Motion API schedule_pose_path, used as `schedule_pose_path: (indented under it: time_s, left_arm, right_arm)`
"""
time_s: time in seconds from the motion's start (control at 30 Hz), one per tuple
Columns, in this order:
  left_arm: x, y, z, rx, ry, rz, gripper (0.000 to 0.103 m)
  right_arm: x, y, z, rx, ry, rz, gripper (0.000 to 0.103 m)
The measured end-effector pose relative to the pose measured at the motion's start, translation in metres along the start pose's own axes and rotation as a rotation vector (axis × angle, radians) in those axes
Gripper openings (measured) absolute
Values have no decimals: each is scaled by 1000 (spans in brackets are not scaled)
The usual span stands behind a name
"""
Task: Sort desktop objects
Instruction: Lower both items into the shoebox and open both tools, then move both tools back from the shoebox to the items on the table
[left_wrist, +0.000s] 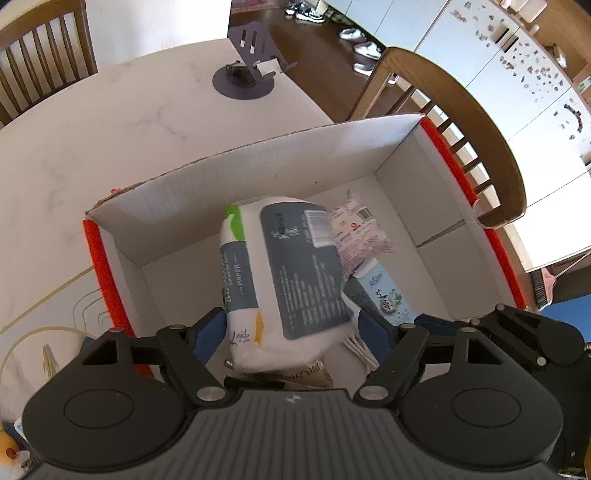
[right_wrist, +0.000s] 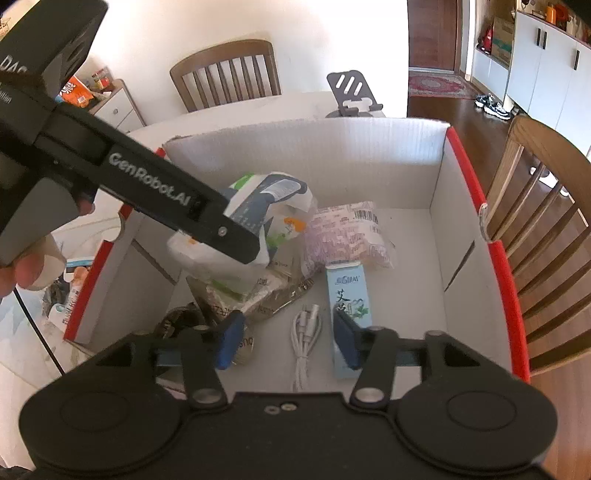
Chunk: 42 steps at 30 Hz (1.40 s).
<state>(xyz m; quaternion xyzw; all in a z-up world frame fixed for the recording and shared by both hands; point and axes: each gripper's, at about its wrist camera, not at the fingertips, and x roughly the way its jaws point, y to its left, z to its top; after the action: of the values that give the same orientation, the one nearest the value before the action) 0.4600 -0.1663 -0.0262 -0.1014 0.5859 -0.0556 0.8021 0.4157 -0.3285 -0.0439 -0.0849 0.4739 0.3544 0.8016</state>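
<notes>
A white cardboard box (left_wrist: 258, 162) with red edges stands on the marble table. My left gripper (left_wrist: 291, 332) hangs over it, and a white, grey and green tissue pack (left_wrist: 288, 280) sits blurred between its blue pads, which stand slightly off the pack's sides. In the right wrist view the left gripper's black finger (right_wrist: 221, 229) crosses the same tissue pack (right_wrist: 258, 206). My right gripper (right_wrist: 290, 341) is open above the box floor. A white cable (right_wrist: 306, 332) lies loose below the gap, and a light blue carton (right_wrist: 349, 295) lies by the right pad. A pink packet (right_wrist: 347, 232) rests further in.
A dark phone stand (left_wrist: 243, 74) stands on the table beyond the box. Wooden chairs stand at the far side (right_wrist: 229, 70) and at the right (right_wrist: 535, 221). Small items (right_wrist: 74, 288) lie on the table left of the box. A hand (right_wrist: 22, 273) holds the left gripper.
</notes>
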Motion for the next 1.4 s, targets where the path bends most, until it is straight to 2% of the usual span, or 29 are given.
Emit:
schedule_pose_path:
  time_s: [0.07,0.13,0.53,0.7,0.9,1.4]
  left_arm:
    - [-5,0,-3,-2,-13,-10,78]
    - [-11,0,-6,-2,-26,-15,84]
    - [-40,-2,-30,-4,-90,-55,88]
    - [-51,1,-44,-4,-116,-75,94]
    - [-65,7,-63,-5,-149,-105,99]
    - [-115,47,-126,-4,-254,-127,102]
  right_arm:
    - [-3,1,0,-5,-6,0,59]
    - [-6,2,0,-11,-14,2,63]
    - [-19,11,1,-27,-43,5,69]
    - [-26,15,-1,-39,-62,10,82]
    - [-33,22,-6,-39,-81,7,90]
    - [-60,78,-20,-35,-147,-6,94]
